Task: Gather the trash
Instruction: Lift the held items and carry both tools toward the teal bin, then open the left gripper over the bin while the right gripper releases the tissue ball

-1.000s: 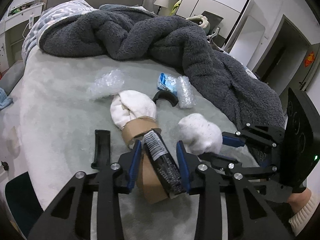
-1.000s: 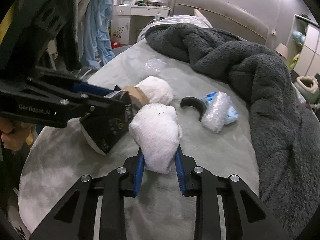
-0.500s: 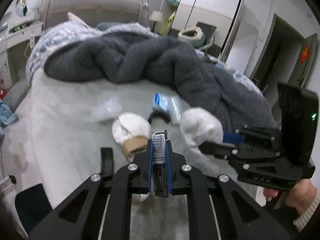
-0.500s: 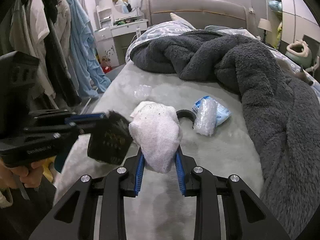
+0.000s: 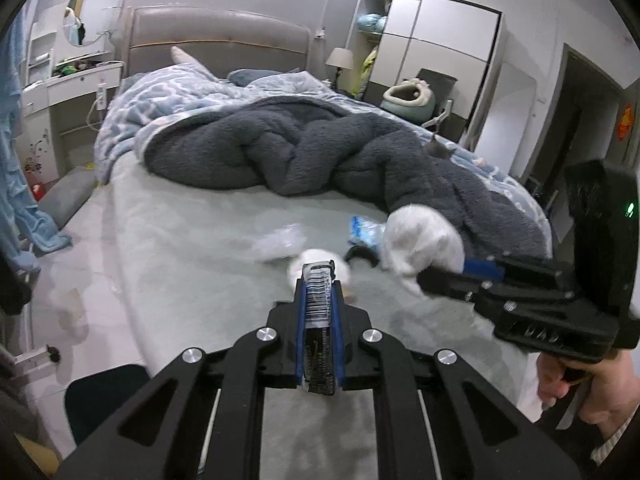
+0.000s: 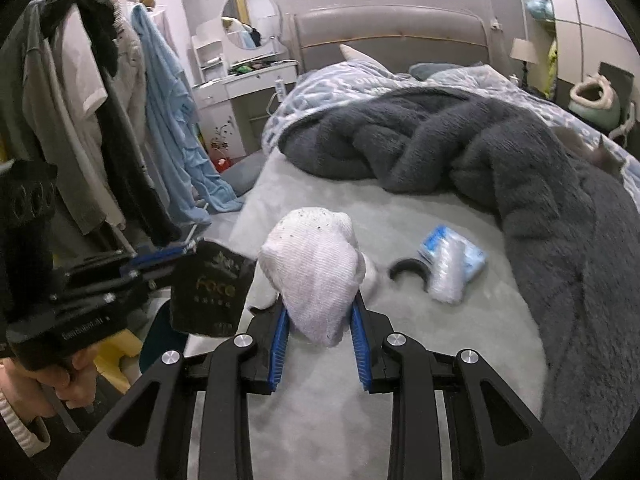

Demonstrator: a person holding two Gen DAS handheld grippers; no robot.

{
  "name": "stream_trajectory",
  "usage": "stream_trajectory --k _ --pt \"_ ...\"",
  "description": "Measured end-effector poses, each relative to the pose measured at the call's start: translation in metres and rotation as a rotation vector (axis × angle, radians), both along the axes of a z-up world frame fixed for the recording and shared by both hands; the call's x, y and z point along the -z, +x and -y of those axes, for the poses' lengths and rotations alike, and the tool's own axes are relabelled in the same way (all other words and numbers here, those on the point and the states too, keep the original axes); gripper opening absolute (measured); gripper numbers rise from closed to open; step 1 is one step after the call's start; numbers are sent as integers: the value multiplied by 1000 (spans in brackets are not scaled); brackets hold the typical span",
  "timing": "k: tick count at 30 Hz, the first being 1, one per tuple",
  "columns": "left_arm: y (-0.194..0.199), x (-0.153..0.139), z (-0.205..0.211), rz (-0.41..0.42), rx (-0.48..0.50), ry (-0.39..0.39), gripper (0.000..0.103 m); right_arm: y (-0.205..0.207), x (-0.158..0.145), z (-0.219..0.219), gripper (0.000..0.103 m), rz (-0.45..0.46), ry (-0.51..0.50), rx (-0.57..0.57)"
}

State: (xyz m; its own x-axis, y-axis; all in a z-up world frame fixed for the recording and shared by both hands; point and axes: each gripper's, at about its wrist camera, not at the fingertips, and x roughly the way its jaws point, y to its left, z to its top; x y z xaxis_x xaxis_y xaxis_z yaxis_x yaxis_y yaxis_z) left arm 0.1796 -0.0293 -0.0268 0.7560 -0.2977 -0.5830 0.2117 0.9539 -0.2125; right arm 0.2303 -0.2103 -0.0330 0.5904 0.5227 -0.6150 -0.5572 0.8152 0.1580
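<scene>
At lower centre of the left wrist view, the left gripper (image 5: 319, 312) is clamped on a flat black packet (image 5: 318, 344). In the right wrist view, the right gripper (image 6: 320, 320) pinches a white crumpled wad (image 6: 316, 268) above the bed (image 6: 420, 340); a blue-and-clear wrapper (image 6: 452, 264) lies centre right.

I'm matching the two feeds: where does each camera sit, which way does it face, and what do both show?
Left wrist: on the left gripper shut on a black packet, facing the headboard; a hand shows.
Right wrist: on the right gripper shut on a white wad, facing the bed; a hand shows.
Shared: grey blanket, both grippers.
</scene>
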Motion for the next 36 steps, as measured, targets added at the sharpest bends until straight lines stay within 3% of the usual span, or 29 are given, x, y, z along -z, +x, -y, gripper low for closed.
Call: stream_trajectory --k 12,26,36 --pt "-16 24 -81 -110 -187 54 13 -2 -9 -63 29 -16 12 -82" --pt "-25 69 -142 -277 -296 71 13 -11 -13 -131 29 -31 17 -183" --pt "-32 102 -180 -399 -341 68 13 -19 5 -185 29 -94 -6 -269"
